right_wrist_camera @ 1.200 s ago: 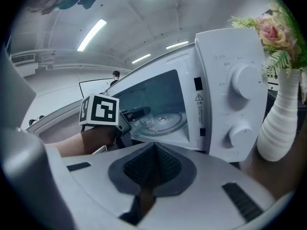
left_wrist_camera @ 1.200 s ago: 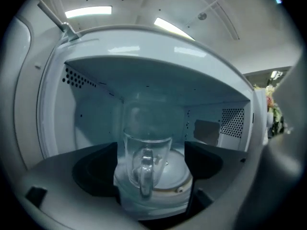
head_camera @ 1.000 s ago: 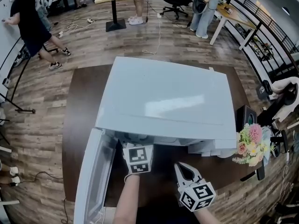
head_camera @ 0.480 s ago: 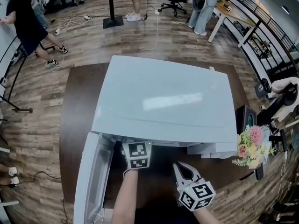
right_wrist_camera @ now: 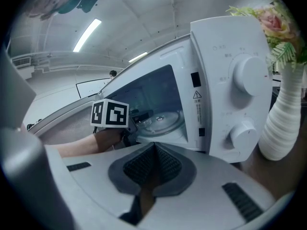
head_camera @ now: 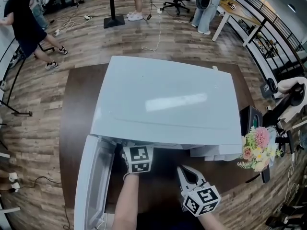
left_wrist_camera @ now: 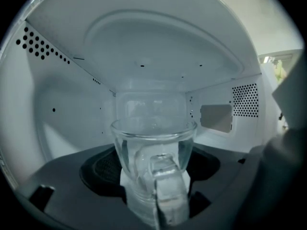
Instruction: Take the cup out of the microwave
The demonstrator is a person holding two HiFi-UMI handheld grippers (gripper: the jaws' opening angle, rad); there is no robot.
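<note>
Grab step rn: left gripper (left_wrist_camera: 156, 190) jaws wide, just been closing round the glass cup (left_wrist_camera: 153, 143) inside the microwave (head_camera: 168, 99), not pinching yet imo; right gripper (right_wrist_camera: 152, 171) clamped shut on nothing outside; next = firm squeeze b4 pulling out.

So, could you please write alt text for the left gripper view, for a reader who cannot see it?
A clear glass cup stands inside the white microwave, its handle toward the camera. It is between the jaws of the left claw, which have just been closing but do not seem to press on it yet.
</note>
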